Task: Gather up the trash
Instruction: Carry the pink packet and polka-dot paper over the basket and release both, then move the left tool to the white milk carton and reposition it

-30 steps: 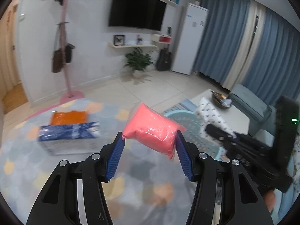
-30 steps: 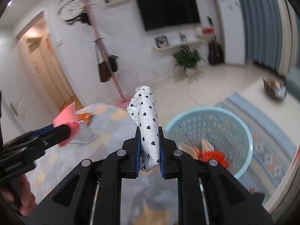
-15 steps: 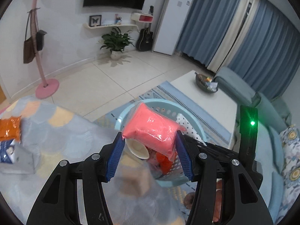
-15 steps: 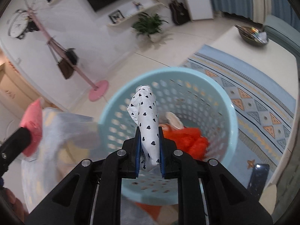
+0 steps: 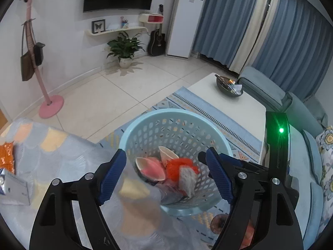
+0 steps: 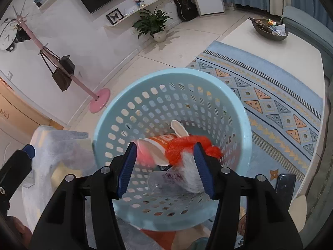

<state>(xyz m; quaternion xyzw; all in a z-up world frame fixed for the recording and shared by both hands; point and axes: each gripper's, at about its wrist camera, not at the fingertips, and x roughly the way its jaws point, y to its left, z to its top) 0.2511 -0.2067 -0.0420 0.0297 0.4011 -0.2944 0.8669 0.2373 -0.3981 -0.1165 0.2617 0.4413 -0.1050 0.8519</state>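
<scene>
Both the left gripper point(image 5: 166, 175) and right gripper point(image 6: 165, 168) are opening, empty, over the basket point(image 6: 116, 95) (already holding trash); an orange packet point(image 5: 6, 158), possibly trash, remains.

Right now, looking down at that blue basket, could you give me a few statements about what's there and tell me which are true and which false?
1. The light blue basket has trash in it. True.
2. The left gripper is clamped on a pink bag. False: nothing is between its opening jaws.
3. The right gripper hangs over the basket. True; its jaws are opening, pressing on nothing.
4. An orange net lies inside the basket. True.
5. The basket stands on bare tile. False: it stands on the patterned rug.
</scene>
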